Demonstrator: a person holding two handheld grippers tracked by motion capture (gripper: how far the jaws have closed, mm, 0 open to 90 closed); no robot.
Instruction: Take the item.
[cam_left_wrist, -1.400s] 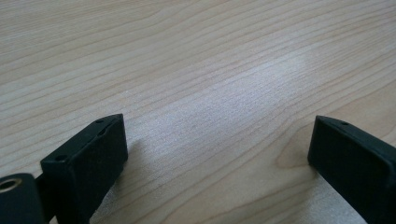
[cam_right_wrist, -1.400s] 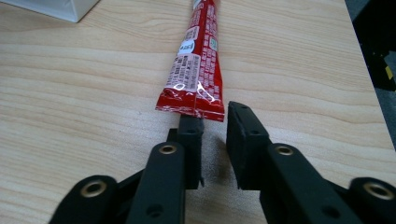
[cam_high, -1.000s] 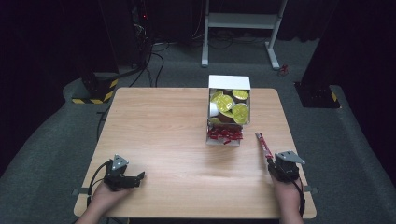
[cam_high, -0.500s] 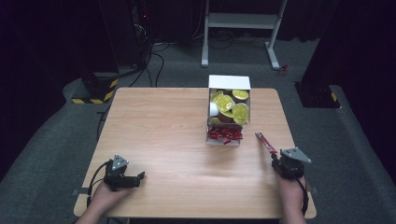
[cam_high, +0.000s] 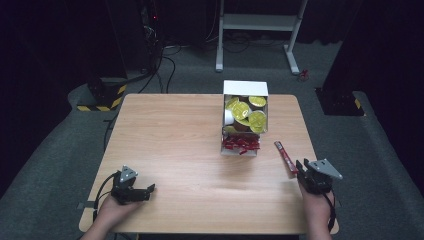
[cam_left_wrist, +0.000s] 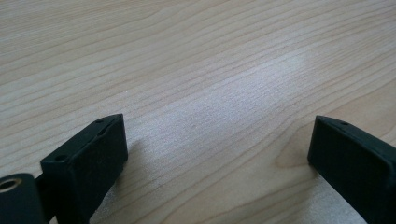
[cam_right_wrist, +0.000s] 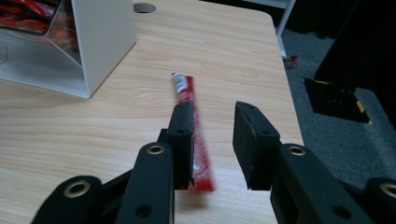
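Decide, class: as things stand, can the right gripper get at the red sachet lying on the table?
Probably yes. The red sachet lies flat on the table right at the right gripper, beside its left jaw; the jaws stand apart, with nothing in the way.

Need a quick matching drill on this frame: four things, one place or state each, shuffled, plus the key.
Things:
1. red stick
2. gold-lidded cups
3. left gripper
4. white box

Places or states:
A. open over bare wood at the near left corner
B. stands at the table's far edge
C. lies flat on the table between the right gripper's jaws
D. piled in the box's upper part

Pairs: 1-C, 2-D, 3-A, 4-B
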